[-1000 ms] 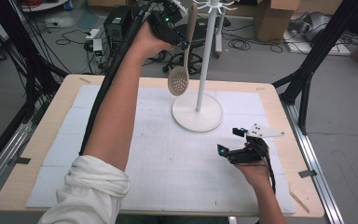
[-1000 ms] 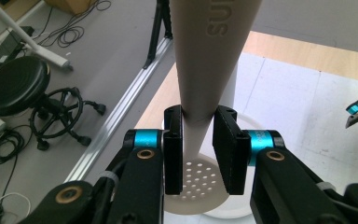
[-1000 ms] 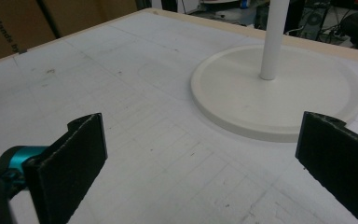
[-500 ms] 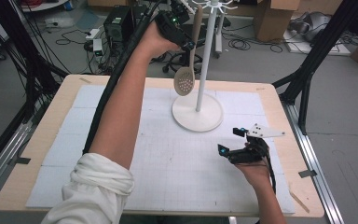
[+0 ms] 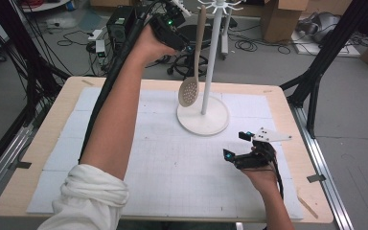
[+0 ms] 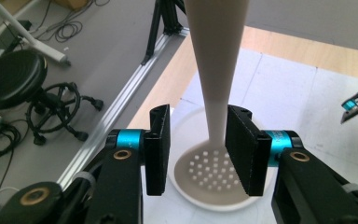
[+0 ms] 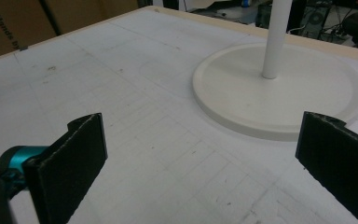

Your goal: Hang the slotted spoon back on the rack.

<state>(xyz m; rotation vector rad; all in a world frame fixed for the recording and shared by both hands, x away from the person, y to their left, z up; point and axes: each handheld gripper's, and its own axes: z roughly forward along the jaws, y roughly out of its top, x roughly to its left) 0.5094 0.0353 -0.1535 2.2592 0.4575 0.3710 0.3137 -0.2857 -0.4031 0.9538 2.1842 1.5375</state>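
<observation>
The left hand-held gripper (image 5: 188, 45) is raised high over the far edge of the tabletop (image 5: 43, 143), beside the top of the stand (image 5: 210, 72). Its jaws have just been opening. In the left gripper view they stand on either side of the spoon (image 6: 216, 70) handle: the handle lies against the right pad (image 6: 242, 154), a clear gap separates it from the left one, so the pads no longer press on it. The spoon (image 5: 194, 62) hangs upright from the top of the stand, just beside the pole, its perforated bowl down above the round base (image 5: 206, 122), which sits toward the far edge, right of the middle.

The right hand-held gripper (image 5: 242, 146) rests low near the right edge, well apart from the spoon, its jaws wide with nothing between them. In the right gripper view the base (image 7: 279, 98) and pole lie ahead of it across bare gridded mat (image 7: 121, 93).

The pole stands close against the spoon on one side. Beyond the far edge are a black stool (image 6: 28, 88), cables and cardboard boxes (image 5: 287, 19) on the floor, and dark frame legs rise at both sides of the tabletop.
</observation>
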